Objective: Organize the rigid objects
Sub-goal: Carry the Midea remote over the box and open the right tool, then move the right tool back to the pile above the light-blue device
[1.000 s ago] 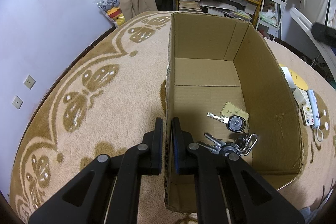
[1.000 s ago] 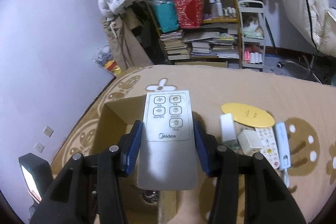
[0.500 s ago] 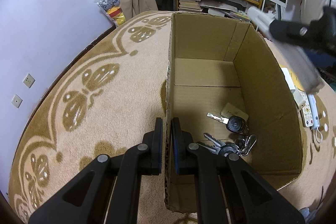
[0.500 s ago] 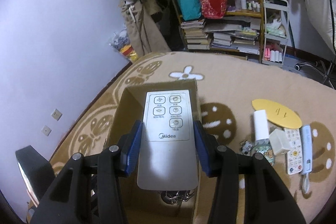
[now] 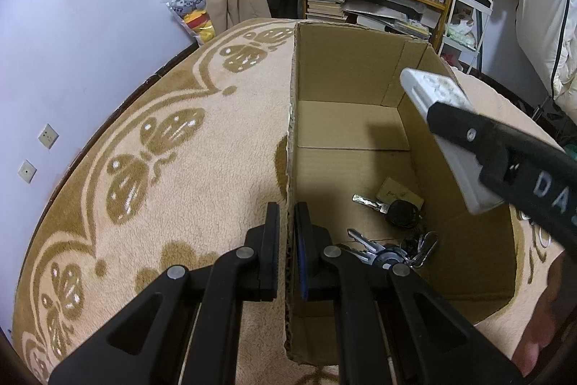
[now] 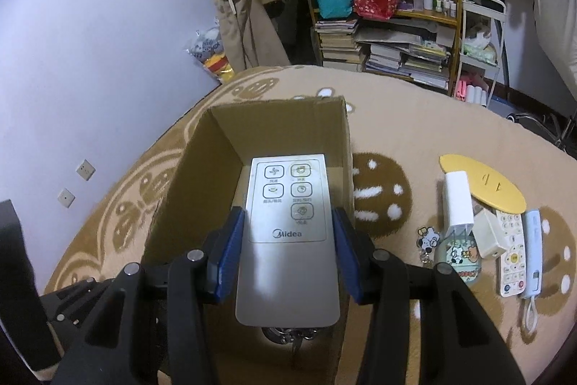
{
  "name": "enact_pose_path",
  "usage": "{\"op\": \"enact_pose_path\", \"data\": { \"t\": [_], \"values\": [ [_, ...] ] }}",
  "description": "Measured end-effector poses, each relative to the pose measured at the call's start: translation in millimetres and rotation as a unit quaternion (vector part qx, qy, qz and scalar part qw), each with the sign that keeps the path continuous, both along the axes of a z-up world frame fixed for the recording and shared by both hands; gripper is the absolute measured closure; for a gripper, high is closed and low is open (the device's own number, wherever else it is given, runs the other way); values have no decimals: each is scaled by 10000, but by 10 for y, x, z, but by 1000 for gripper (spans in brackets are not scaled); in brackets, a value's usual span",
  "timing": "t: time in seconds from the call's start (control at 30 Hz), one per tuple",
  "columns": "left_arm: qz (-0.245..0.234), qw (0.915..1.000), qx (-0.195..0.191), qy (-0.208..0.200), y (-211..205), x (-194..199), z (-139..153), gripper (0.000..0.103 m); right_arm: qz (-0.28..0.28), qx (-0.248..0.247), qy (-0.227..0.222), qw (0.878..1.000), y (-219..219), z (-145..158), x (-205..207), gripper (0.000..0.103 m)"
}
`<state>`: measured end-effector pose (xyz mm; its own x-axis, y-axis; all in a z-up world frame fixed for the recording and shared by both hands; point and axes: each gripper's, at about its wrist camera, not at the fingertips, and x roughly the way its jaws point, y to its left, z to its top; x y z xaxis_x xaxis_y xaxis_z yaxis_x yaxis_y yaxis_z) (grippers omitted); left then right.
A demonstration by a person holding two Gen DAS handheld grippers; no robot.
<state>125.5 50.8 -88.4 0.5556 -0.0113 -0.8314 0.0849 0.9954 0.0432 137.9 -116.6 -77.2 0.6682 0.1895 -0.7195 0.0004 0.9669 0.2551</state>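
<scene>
My right hand-held gripper [image 6: 288, 251] grasps the flat silver Midea remote control [image 6: 288, 233] above the open brown cardboard box [image 5: 425, 147]. My left hand-held gripper [image 5: 287, 240] is clenched on the box's nine o'clock wall. I'd lower flat toward twelve o'clock, clear of the metal key bunch [image 5: 393, 233], then release.

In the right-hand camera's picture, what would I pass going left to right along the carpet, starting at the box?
Cardboard box → silver Midea remote, held over it by the right gripper → cartoon dog keychain → white charger block → white button remote → light blue remote.
</scene>
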Motion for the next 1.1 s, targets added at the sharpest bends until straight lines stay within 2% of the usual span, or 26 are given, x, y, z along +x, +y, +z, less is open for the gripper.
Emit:
{"op": "enact_pose_path", "data": {
  "t": [0.7,0.87,0.97,1.1],
  "values": [
    [-5,10000,4,-6,-5,-21,-6,94,55,-83,19,9999,46,-40,28,51],
    [-20,10000,-52,13,-5,-29,-9,94,29,-14,-123,9999,17,-10,-5,51],
    [-16,10000,30,-15,-24,-43,-5,94,86,37,-220,9997,-9,49,-33,43],
    [-1,10000,-5,-3,-20,-38,5,94,-10,-71,-519,9986,-78,173,-113,26]
  ]
}}
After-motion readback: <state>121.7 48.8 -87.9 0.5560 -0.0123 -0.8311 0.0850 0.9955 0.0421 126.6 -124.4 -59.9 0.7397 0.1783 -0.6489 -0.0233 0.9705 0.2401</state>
